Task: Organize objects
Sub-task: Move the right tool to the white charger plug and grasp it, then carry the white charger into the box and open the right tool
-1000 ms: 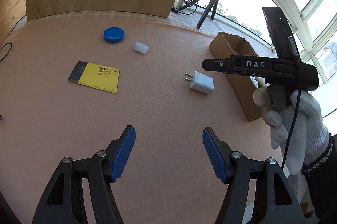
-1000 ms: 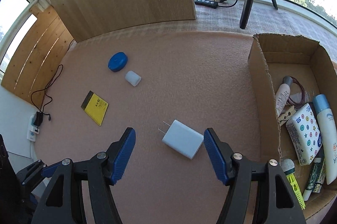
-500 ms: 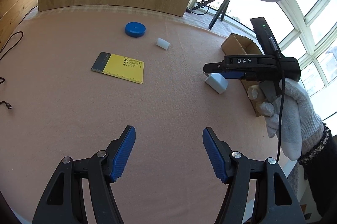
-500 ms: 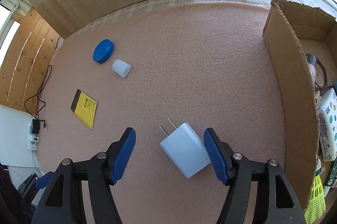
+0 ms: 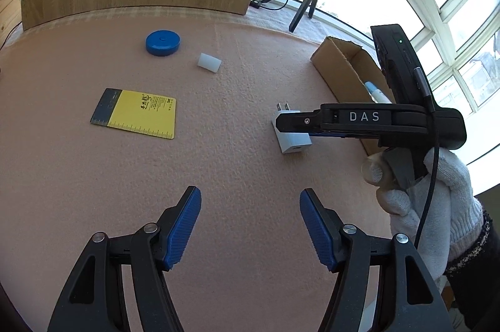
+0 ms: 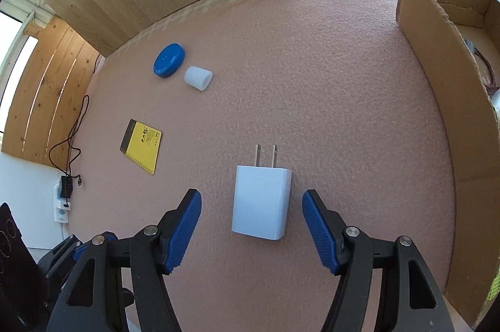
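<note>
Since a sec ago the right gripper point(image 6: 251, 233) has come down over the charger point(image 6: 261, 202), which now sits squarely between its fingers, prongs pointing away, instead of lying skewed ahead of them. Fingers are spread wide; ribbed blue pads point(image 6: 184, 227) flank the block w/ a gap each side, the right gap narrower, no contact visible.

Charger: smooth white plastic block, rounded edges, two flat metal prongs, lying flat on the pink mat point(image 6: 312, 75), which has a pebbly foam texture.

Beyond the left fingertip, well apart: thin yellow card point(image 6: 142, 146) w/ a dark strip and ruler marks. Further out: round blue lid point(image 6: 168, 60), flat disc, and just beside it a small white cap point(image 6: 198, 77), stubby, translucent cylinder on its side. Right of the right finger: cardboard box point(image 6: 437, 75), rough corrugated wall, torn rim.

Left gripper point(image 5: 250, 230) hovers above bare mat, fingers apart, nothing between them. Ahead and right of its fingertips, the right gripper's black arm marked DAS crosses over the charger point(image 5: 292, 139), held by a hand in a white knit glove point(image 5: 437, 191). Card point(image 5: 136, 113), lid point(image 5: 162, 42) and cap point(image 5: 209, 62) lie beyond its left finger; box point(image 5: 343, 66) past the right.
</note>
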Tool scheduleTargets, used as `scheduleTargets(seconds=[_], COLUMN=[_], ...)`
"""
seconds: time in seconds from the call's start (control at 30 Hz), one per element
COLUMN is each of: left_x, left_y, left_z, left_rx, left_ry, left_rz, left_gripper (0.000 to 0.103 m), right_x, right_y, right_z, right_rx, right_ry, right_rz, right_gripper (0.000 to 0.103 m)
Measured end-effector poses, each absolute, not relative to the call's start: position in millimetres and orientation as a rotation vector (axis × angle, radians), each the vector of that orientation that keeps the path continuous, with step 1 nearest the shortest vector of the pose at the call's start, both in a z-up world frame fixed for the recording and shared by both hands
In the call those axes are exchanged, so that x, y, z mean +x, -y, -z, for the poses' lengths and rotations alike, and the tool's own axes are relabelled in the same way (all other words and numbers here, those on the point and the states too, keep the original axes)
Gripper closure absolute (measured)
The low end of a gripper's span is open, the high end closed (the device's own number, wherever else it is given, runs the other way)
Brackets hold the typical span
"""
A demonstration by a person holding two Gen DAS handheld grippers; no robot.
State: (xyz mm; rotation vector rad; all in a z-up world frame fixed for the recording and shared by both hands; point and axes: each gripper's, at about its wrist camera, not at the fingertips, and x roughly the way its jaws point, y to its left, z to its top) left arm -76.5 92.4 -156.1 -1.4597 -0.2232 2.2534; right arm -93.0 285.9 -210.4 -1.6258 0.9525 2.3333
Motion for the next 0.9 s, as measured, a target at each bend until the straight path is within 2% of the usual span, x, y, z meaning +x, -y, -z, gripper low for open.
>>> scheduleTargets(seconds=[0.1,0.23,0.5,0.77,0.9], left_x=[-92,-109,-133,-145,-149], left_y=[-112,-144,-181,-191,-191], left_z=[163,172,190,204,209], left_rx=[-1.462,-1.463,-1.49,-1.518,-1.526], left_ry=[0.218,0.177,0.164,0.19,0.2], left_rz=[-2.21,-2.156,-2.099,-2.063,-2.069], left_gripper=[0.034,0.039,0.043,0.054,0.059], right_x=[-88,-90,-93,-100,-101], right_y=[-290,-290,-291,-290,-288], right_z=[209,209,215,218,217], right_rx=[-1.602,-1.632,-1.685,-1.721,-1.729], right_ry=[-0.976,-0.972,-0.966,-0.936,-0.897], right_rz=[-2.334,-2.336,-2.341,-2.34,-2.337], right_gripper=[0.041,0.053,0.057,0.066,0.067])
